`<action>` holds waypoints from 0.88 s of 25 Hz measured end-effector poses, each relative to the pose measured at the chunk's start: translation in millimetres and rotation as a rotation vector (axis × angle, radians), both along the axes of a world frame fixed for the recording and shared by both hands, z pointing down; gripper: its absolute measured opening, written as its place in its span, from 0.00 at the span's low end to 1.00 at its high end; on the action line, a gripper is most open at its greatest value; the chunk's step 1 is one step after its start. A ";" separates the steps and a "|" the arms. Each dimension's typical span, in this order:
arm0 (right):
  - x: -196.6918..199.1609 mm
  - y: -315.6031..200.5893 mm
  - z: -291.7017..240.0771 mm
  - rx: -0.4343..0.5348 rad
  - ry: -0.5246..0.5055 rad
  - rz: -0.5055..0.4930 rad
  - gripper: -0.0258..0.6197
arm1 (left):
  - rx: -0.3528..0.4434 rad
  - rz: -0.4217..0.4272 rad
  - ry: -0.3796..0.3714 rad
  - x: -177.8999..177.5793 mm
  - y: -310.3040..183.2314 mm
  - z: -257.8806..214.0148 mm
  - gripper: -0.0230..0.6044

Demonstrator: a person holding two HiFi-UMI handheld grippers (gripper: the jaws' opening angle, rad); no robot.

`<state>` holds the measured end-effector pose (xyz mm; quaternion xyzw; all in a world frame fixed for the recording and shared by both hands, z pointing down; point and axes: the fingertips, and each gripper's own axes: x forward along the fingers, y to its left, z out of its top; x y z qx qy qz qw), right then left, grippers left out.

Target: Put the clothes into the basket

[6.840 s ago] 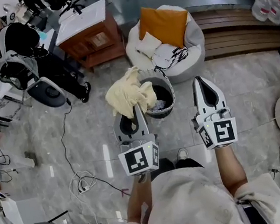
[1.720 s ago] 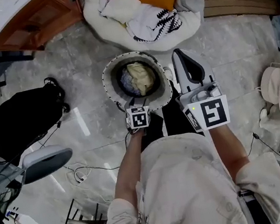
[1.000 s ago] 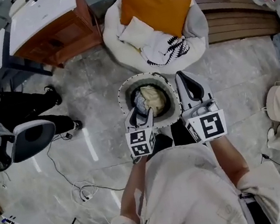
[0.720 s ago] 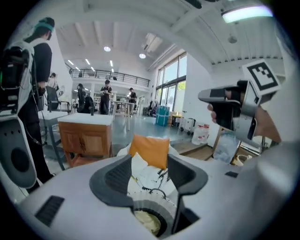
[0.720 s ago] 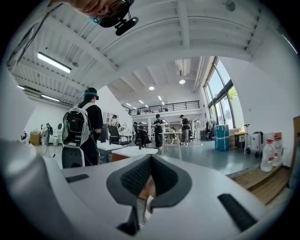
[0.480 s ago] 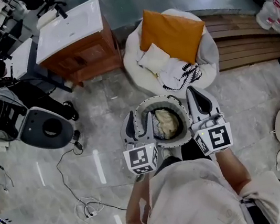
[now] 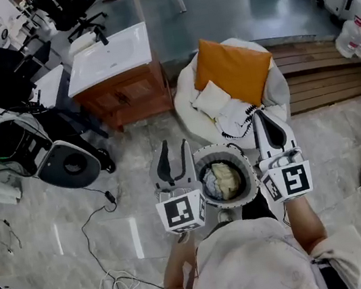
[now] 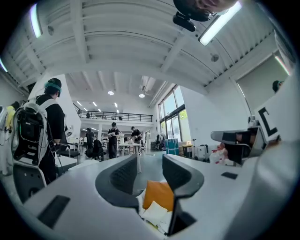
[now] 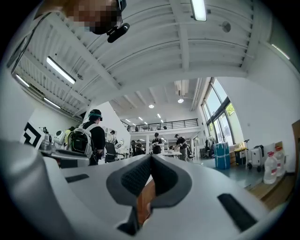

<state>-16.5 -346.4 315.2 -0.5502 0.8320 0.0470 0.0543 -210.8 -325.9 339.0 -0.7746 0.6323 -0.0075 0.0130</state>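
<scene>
Finds clothes [image 7: 226, 177] in basket [image 7: 226, 148], between the grippers. Notes left gripper [image 7: 173, 147] empty, jaws apart and closing; right gripper [image 7: 262, 115] empty, jaws together. Judges task partly done: leaves white clothes [image 7: 236, 114] on beanbag [image 7: 187, 103] to fetch.

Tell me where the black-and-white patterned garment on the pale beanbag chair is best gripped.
Probably its crumpled near edge: the black-and-white patterned garment lies limp at the front of the pale beanbag chair, so a raised fold gives jaws something to pinch. Come from above, on the side of the round basket; the orange cushion backs the far side.
</scene>
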 end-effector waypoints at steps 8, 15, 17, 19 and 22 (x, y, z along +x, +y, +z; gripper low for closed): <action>-2.4 7.7 -28.0 0.049 -0.008 0.011 0.02 | 0.053 -0.042 0.006 -13.7 9.7 -29.9 0.22; -7.9 16.9 -30.0 0.061 0.033 0.023 0.02 | 0.065 -0.019 0.006 -12.0 17.2 -34.9 0.04; -7.1 18.4 -30.9 0.062 0.036 0.029 0.02 | 0.067 -0.012 -0.001 -10.2 18.5 -36.2 0.04; -5.6 19.9 -32.5 0.061 0.037 0.037 0.02 | 0.069 -0.010 -0.005 -9.1 19.4 -37.3 0.04; -4.2 22.4 -33.6 0.069 0.041 0.043 0.02 | 0.072 -0.001 -0.005 -7.0 21.1 -38.3 0.04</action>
